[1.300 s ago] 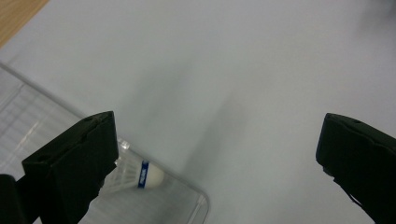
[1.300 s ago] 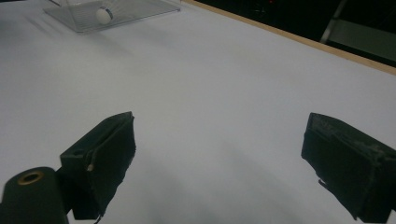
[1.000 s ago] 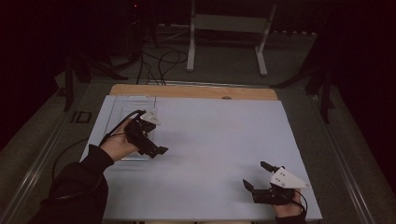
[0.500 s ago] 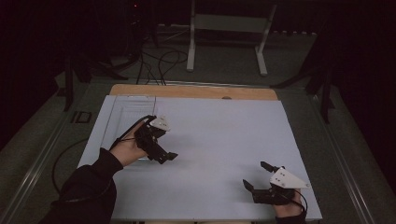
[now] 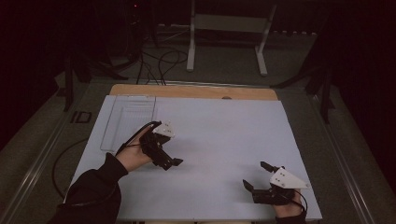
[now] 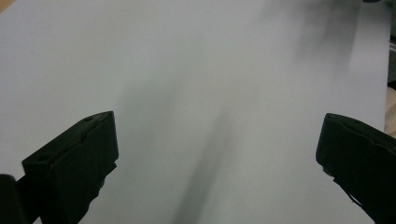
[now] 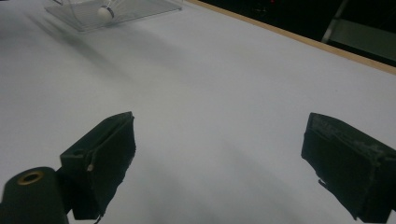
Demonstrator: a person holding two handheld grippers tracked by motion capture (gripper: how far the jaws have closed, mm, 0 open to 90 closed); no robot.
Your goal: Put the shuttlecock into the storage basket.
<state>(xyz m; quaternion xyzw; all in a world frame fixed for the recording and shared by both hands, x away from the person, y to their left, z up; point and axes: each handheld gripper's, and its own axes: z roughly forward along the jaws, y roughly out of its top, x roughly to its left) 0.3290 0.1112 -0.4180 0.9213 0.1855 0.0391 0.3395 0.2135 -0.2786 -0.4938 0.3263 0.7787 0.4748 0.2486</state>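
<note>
the left gripper (image 5: 173, 162) is spread wide with nothing in it. its two black jaws stand far apart in the left gripper view, and there is just bare white sheet between them. it hangs over the left part of the worktop (image 5: 224, 140), with the hand (image 5: 133, 157) behind it and a dark sleeve (image 5: 91, 186) coming in from the near edge.

the right gripper (image 5: 254, 175) is spread wide too and holds nothing. it sits low at the near right corner of the worktop, well apart from the left one.

a little farther out, just past the left gripper on the far left, lies a clear tray (image 5: 128, 121) flat on the white sheet. in the right gripper view the clear tray (image 7: 116, 11) has a small white ball (image 7: 105, 12) in it. the ball looks like the thing nearest the work, and it is resting in the tray, not held.

past the worktop there is a wooden strip (image 5: 196, 91) along the far edge, then a dark floor with cables (image 5: 154, 65) and a white stand (image 5: 224, 32).

what could go wrong: the tray is clear and hard to see, so a gripper could bump its wall and push it. the ball is round and small, so a pinch that is off to one side could make it pop out and roll away. the left cable (image 5: 135, 135) lies near the tray and could snag it.
</note>
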